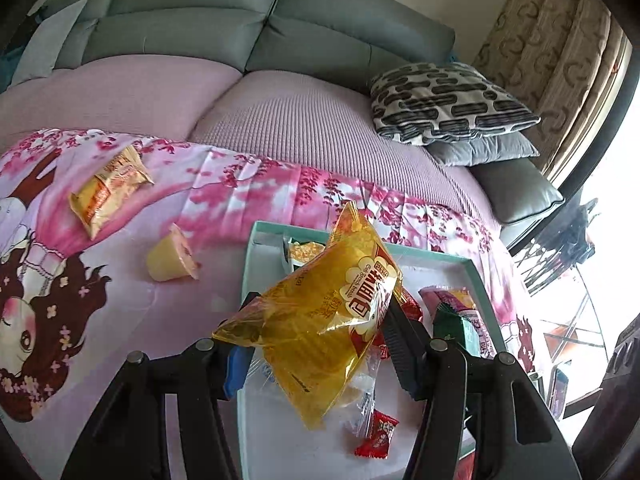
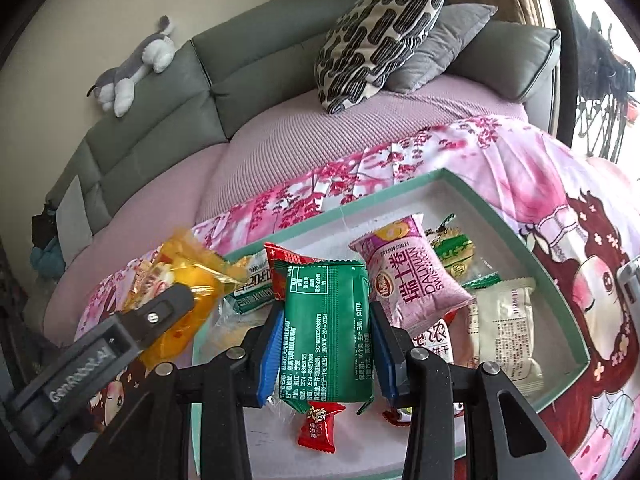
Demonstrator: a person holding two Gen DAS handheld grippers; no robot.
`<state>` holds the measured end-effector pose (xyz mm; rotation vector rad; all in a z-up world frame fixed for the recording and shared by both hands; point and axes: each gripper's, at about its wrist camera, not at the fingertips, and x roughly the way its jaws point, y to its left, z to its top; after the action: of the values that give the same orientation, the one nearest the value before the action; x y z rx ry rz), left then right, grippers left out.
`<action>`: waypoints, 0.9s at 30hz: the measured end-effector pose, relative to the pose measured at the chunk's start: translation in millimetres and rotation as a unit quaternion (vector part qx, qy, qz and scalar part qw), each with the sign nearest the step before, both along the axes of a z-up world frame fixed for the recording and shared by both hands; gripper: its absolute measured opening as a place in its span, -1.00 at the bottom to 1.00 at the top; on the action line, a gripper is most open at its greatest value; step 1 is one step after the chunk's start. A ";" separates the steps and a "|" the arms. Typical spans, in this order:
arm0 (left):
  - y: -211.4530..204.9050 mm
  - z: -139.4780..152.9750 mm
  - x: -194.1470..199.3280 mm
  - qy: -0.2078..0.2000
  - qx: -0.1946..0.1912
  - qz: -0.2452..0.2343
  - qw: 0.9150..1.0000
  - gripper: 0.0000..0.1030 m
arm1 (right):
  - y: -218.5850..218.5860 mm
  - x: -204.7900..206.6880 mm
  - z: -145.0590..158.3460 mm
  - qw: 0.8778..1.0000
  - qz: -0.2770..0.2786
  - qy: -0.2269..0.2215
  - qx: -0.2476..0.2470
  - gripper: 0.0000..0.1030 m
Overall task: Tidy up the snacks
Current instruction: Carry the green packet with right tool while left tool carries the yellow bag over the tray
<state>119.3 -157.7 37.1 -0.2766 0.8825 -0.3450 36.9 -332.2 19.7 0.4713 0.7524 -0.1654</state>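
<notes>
The left gripper (image 1: 320, 320) fingers pinch a yellow bread packet (image 1: 320, 312), seemingly above the teal tray (image 1: 472, 268).

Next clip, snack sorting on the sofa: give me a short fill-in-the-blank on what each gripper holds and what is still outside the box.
1. The left gripper is shut on a ____ bread bag.
2. The right gripper is shut on a ____ packet.
3. Both hover over the teal-rimmed ____.
4. A yellow jelly ____ lies on the pink blanket, outside.

Missing words: yellow; green; box; cup

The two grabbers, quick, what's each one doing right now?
Left gripper: closed on the yellow bread bag, held above the teal tray.
Right gripper: closed on the green snack packet, also over the tray.
</notes>
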 end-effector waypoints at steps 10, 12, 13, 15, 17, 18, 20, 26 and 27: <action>-18.7 -4.0 9.2 -0.007 0.006 -0.021 1.000 0.18 | -8.8 5.7 -8.0 1.000 -0.018 0.017 -0.008 -0.18; -21.8 -4.6 10.6 -0.009 0.007 -0.025 1.000 0.18 | -9.7 5.6 -8.1 0.999 -0.021 0.020 -0.013 -0.18; -23.3 -5.2 11.1 -0.009 0.007 -0.027 1.000 0.18 | -10.4 5.7 -8.2 0.999 -0.023 0.021 -0.014 -0.18; -26.4 -5.8 11.6 -0.011 0.008 -0.032 0.999 0.18 | -12.2 5.5 -8.8 0.999 -0.026 0.023 -0.017 -0.18; -29.4 -6.3 11.9 -0.011 0.006 -0.037 0.999 0.18 | -13.4 5.4 -9.0 0.999 -0.029 0.025 -0.019 -0.18; -30.6 -6.5 12.1 -0.011 0.006 -0.039 0.999 0.18 | -14.2 5.4 -9.2 0.999 -0.030 0.025 -0.018 -0.18; -34.2 -8.3 12.7 -0.009 0.005 -0.047 0.999 0.18 | -14.3 5.2 -9.0 0.999 -0.032 0.026 -0.020 -0.18; -40.0 -11.1 12.9 -0.005 -0.002 -0.057 0.998 0.18 | -14.4 5.2 -9.7 0.999 -0.037 0.030 -0.025 -0.18; -40.3 -12.4 13.5 -0.004 -0.004 -0.056 0.998 0.18 | -14.4 5.3 -10.2 0.999 -0.037 0.031 -0.025 -0.18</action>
<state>132.8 -197.9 24.7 -0.2339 0.8908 -0.4546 42.2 -346.7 9.6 0.4477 0.7901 -0.2680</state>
